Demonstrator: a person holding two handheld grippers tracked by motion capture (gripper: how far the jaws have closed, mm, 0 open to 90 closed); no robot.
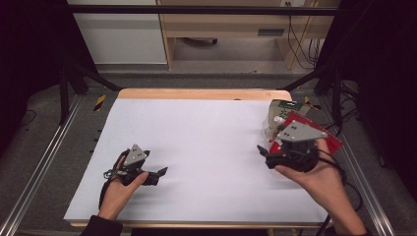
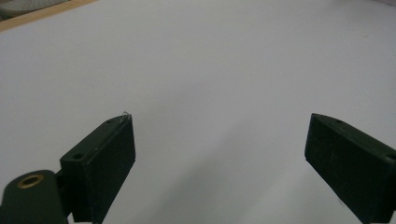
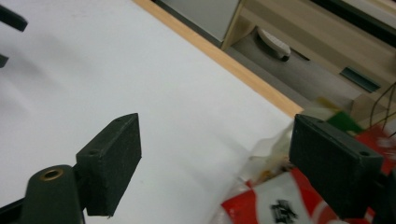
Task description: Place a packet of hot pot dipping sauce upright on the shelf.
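Red-and-white crinkly plastic snack packets [image 1: 328, 138] lie bunched at the right edge of the white paper-covered table [image 1: 196, 142], in the right-middle of the high view, with a clear plastic bag carrying a green label [image 1: 281, 110] just behind them. The right gripper [image 1: 262, 151] sits just beside this heap, its black jaws standing wide with nothing between them; in the right gripper view the red packets [image 3: 261, 205] show at the lower right, partly behind the right-hand jaw. The left gripper [image 1: 162, 173] rests low over bare paper at the lower left of the high view, well apart from the packets, its jaws also wide and empty, as the left gripper view shows.

Judging from this, the main risk is a poor pick: the packets overlap and their film is slippery, so closing on the pile could catch two at once, or pinch only a loose fold that slides out when lifted. The heap also sits at the very edge of the table, so a nudge from the wide jaw could push a packet off the side. The trailing cable [image 1: 344, 177] near the right hand could snag the pile as well
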